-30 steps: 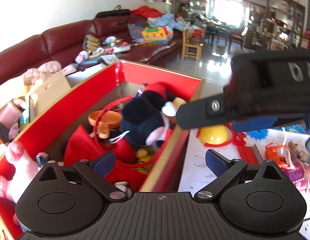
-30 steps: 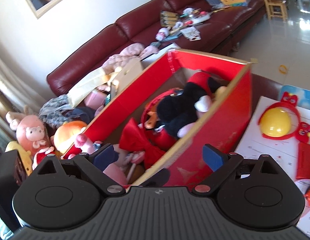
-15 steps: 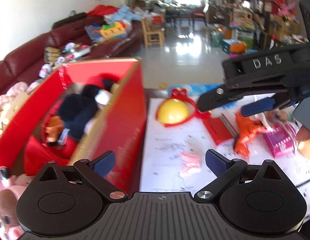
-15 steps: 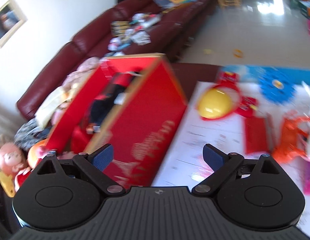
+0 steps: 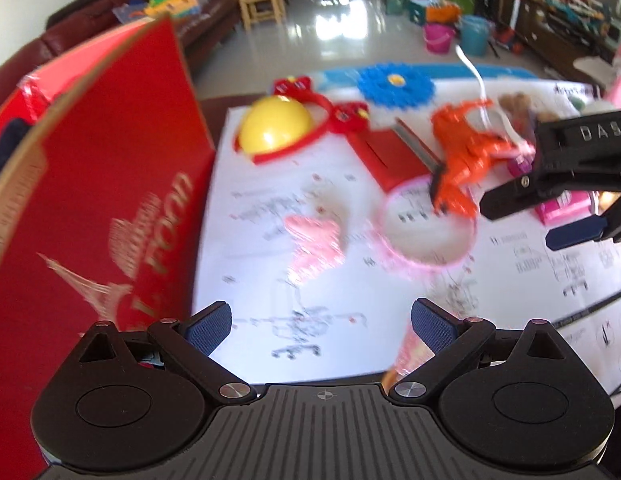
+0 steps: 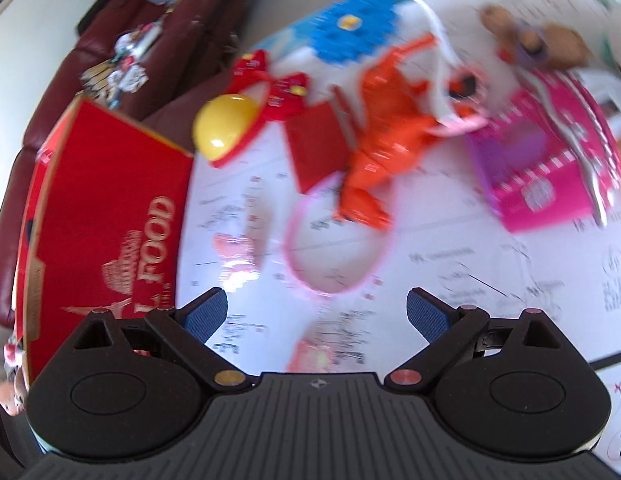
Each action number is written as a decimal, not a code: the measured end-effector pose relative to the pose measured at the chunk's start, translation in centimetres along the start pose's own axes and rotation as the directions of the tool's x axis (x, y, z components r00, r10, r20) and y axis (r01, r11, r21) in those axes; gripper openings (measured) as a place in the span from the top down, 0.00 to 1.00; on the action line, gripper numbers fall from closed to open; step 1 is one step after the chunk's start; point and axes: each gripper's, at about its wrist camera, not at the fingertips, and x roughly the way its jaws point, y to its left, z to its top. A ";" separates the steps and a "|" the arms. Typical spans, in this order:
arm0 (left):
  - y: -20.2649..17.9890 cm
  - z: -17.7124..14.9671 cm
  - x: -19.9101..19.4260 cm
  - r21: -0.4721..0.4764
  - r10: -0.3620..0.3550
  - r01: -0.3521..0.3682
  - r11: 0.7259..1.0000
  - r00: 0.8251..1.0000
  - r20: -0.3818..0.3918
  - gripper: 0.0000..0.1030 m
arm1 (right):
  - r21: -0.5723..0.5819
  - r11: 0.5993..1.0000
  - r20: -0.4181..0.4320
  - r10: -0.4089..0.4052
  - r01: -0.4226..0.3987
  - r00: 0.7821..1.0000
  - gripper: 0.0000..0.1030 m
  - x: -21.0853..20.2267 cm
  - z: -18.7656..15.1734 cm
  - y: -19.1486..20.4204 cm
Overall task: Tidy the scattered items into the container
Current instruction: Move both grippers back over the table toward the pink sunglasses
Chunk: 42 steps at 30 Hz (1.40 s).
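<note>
The red cardboard box stands at the left of a white paper-covered table; it also shows in the right wrist view. Scattered on the table are a yellow ball in a red headband, a red flat piece, an orange toy, a pink ring, a pink soft item and a blue flower disc. My left gripper is open and empty above the paper. My right gripper is open and empty near the pink ring; it also shows in the left wrist view.
A pink basket and a small brown plush lie at the table's right. A dark red sofa with clutter stands behind the box. A wooden chair and coloured buckets stand on the shiny floor beyond.
Both grippers have swung right, away from above the open box, and now look down over the table's scattered toys. Both stay open and empty.
</note>
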 end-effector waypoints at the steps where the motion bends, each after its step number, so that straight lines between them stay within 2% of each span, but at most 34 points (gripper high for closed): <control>1: -0.3 -0.1 0.4 0.003 -0.007 0.007 1.000 1.000 -0.007 0.01 | 0.023 1.000 -0.002 -0.004 0.004 1.000 0.06 0.2 0.0 -0.7; 5: -1.8 0.5 2.3 0.007 -0.038 0.038 0.999 0.999 -0.028 0.02 | 0.083 0.996 -0.004 -0.019 0.019 1.000 0.06 0.4 0.1 -2.9; 12: -4.2 3.2 6.4 -0.023 -0.065 0.064 0.998 0.996 -0.063 0.03 | 0.120 0.992 0.006 -0.023 0.022 1.000 0.06 0.2 0.5 -4.4; 18: -6.0 3.3 8.6 0.012 -0.047 0.048 0.999 0.994 -0.102 0.04 | 0.122 0.992 0.032 -0.040 0.036 0.999 0.06 -0.2 1.1 -5.1; 23: -5.9 2.6 9.4 0.047 -0.023 0.029 0.998 0.991 -0.128 0.05 | 0.119 0.992 0.053 -0.038 0.031 0.998 0.06 -0.1 1.6 -5.2; 26: -5.3 2.6 9.1 0.042 -0.035 0.041 0.998 0.991 -0.126 0.05 | 0.095 0.996 0.095 -0.014 0.005 0.995 0.06 -0.7 2.8 -4.6; 30: -4.9 3.1 8.6 0.045 -0.031 0.035 0.998 0.995 -0.098 0.05 | 0.023 1.000 0.203 -0.018 0.013 0.979 0.06 -2.2 5.6 -3.2; 33: -4.8 3.3 8.6 0.038 -0.036 0.040 0.998 0.995 -0.098 0.05 | -0.044 0.997 0.281 -0.042 0.056 0.959 0.06 -2.1 8.2 -2.3; 35: -4.7 3.3 8.7 0.030 -0.040 0.043 0.999 0.994 -0.099 0.05 | -0.078 0.994 0.293 -0.053 0.079 0.955 0.07 -1.1 9.8 -2.1; 40: -3.6 3.2 8.4 0.007 -0.030 0.031 0.999 0.995 -0.092 0.05 | -0.134 0.990 0.196 -0.015 0.042 0.980 0.14 2.8 11.8 -1.6; 41: -3.4 3.3 8.3 0.002 -0.025 0.026 1.000 0.996 -0.090 0.05 | -0.141 0.989 0.176 -0.012 0.038 0.984 0.19 3.4 11.9 -1.6; 42: -3.0 3.3 8.3 -0.004 -0.020 0.020 1.000 0.996 -0.088 0.05 | -0.144 0.989 0.151 -0.011 0.033 0.989 0.32 4.1 11.6 -1.5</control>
